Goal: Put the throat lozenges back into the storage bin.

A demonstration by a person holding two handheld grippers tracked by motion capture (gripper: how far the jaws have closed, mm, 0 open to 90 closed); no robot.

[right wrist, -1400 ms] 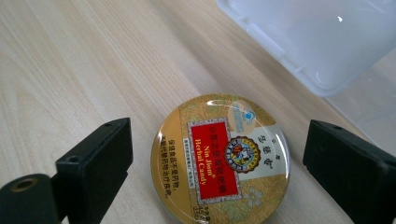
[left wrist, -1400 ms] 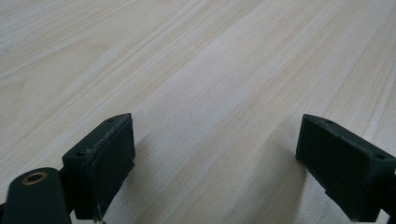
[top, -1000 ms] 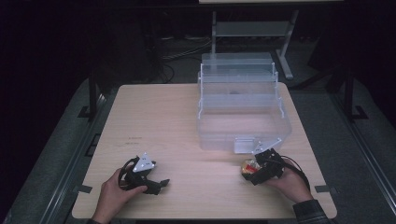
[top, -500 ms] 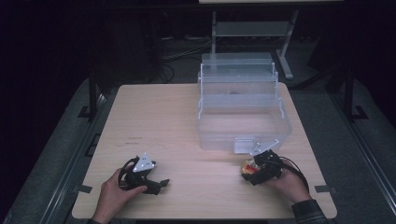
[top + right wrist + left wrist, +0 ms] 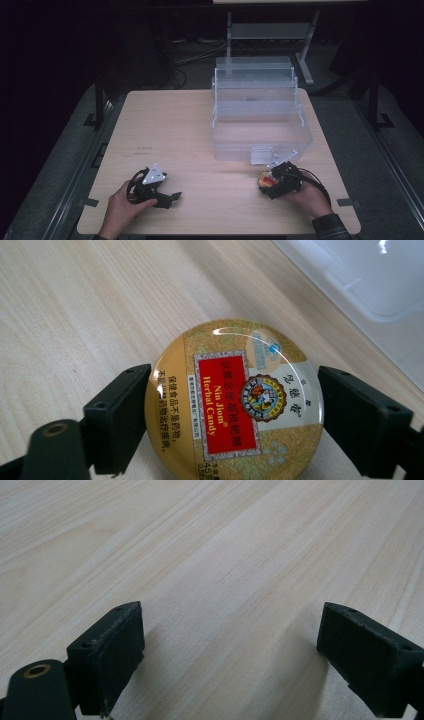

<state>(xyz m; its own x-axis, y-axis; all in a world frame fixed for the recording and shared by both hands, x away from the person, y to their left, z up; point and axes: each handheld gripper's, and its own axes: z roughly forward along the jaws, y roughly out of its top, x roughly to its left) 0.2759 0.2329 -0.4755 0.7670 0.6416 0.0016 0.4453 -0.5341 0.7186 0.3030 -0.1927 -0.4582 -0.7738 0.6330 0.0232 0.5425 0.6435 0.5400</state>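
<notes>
A round gold candy tin (image 5: 235, 400) with a red "Nin Jiom Herbal Candy" label sits between the jaws of my right gripper (image 5: 234, 412). Both jaws press against its sides. In the high view that tin (image 5: 265, 178) is at the table's front right, held by the right gripper (image 5: 267, 184) just before a clear plastic box (image 5: 260, 135). My left gripper (image 5: 171, 196) rests at the front left of the wooden table (image 5: 170, 130). In the left gripper view its jaws (image 5: 230, 650) stand wide apart over bare wood.
The clear box stands at the back right of the table with its tiered trays folded open and a latch (image 5: 261, 155) on its near wall. A metal stand (image 5: 270, 30) and cables lie on the dark floor beyond the table.
</notes>
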